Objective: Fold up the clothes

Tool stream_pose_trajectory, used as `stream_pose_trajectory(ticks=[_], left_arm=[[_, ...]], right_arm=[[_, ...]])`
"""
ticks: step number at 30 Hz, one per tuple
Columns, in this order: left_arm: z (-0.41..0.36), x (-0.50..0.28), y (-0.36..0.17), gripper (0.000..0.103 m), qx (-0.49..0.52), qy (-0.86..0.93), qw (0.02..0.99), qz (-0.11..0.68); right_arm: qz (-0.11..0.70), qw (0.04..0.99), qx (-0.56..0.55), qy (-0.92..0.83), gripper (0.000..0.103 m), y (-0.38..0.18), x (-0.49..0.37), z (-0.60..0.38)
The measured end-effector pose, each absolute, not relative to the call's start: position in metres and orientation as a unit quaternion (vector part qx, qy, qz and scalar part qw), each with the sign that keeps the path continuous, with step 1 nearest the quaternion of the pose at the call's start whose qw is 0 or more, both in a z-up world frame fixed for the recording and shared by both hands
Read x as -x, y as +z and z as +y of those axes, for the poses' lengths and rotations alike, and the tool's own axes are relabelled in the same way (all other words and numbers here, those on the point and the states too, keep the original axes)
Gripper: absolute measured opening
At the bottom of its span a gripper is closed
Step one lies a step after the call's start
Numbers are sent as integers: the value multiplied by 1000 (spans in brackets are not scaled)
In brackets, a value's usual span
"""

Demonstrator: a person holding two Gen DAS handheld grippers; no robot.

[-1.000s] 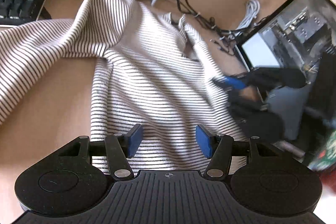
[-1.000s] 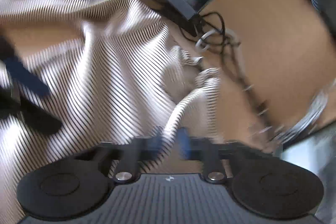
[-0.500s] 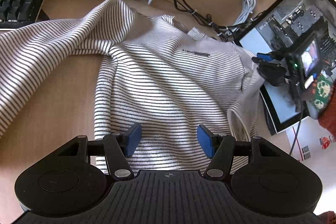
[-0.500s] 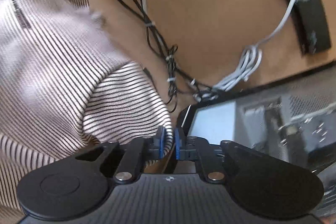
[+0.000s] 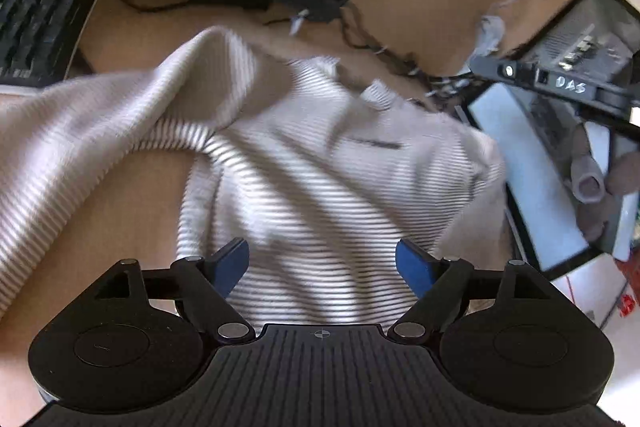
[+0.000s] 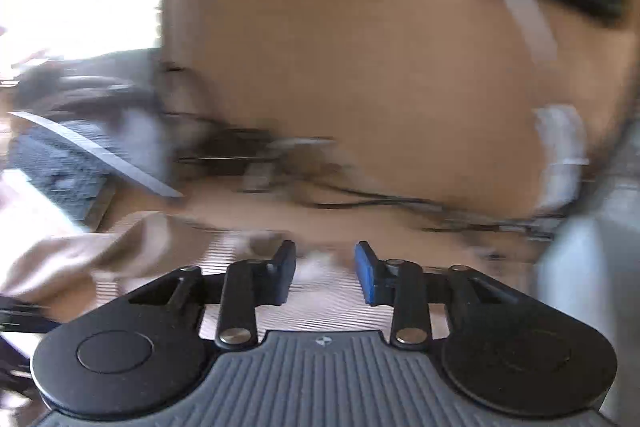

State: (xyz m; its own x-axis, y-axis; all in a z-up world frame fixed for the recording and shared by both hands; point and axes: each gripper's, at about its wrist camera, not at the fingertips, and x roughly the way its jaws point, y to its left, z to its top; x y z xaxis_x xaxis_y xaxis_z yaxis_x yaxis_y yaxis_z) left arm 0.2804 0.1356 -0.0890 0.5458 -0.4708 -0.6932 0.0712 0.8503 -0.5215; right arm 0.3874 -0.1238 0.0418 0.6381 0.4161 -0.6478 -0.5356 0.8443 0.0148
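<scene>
- Midway through a fold, a striped sweater (image 5: pixel 320 179) lay crumpled on a wooden desk (image 5: pixel 132 199), one sleeve trailing off to the left, apparently still to be brought in.
- Above the hem, the left gripper (image 5: pixel 322 261) hung with its jaws opening wide, blue pads clear of the cloth and nothing pinched between them, seemingly to leave the body lying where it was.
- Over the garment's far edge, the right gripper (image 6: pixel 325 275) showed a narrower gap, also opening; stripes lay below the pads, not in them.
- Only the left wrist view showed the whole sweater, a keyboard (image 5: pixel 36 15) and an open computer case (image 5: pixel 580 131) beside it.
- Only the blurred right wrist view showed the tangle of cables (image 6: pixel 360 199) behind the desk.
</scene>
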Motion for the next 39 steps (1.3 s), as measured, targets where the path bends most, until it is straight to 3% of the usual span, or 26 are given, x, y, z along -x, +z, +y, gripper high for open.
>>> stream_pose_trajectory(ticks=[2, 7, 8, 10, 11, 14, 18, 21, 25, 27, 32, 36, 39], left_arm=[[136, -277, -91, 86, 228, -154, 851, 447], [136, -271, -91, 89, 230, -147, 852, 447], [136, -270, -91, 89, 229, -145, 852, 448], [134, -268, -90, 89, 225, -141, 853, 450], [134, -267, -89, 89, 223, -139, 853, 450], [132, -262, -88, 89, 208, -137, 856, 453], [132, -251, -86, 89, 179, -134, 862, 455], [137, -246, -85, 89, 176, -139, 862, 455], [144, -248, -85, 89, 178, -154, 857, 458], [145, -249, -85, 89, 174, -165, 855, 460], [146, -251, -86, 90, 153, -195, 852, 461], [141, -251, -86, 98, 138, -215, 851, 459], [136, -244, -86, 98, 115, -223, 852, 460]], right_arm=[[336, 890, 91, 295, 45, 24, -397, -100], [380, 870, 50, 310, 45, -37, -445, -59], [392, 863, 50, 314, 43, -50, -454, -52], [402, 850, 71, 332, 18, -67, -459, -35], [398, 848, 86, 338, 14, -71, -459, -28], [325, 873, 171, 320, 11, -73, -460, -10], [299, 878, 206, 312, 12, -84, -472, 0], [293, 878, 207, 317, 13, -82, -461, -3], [292, 900, 156, 283, 42, -58, -421, -47], [296, 904, 145, 271, 49, -49, -390, -74], [331, 913, 142, 192, 49, -55, -311, -141], [365, 904, 145, 171, 49, -78, -260, -157], [366, 909, 136, 143, 49, -81, -235, -162]])
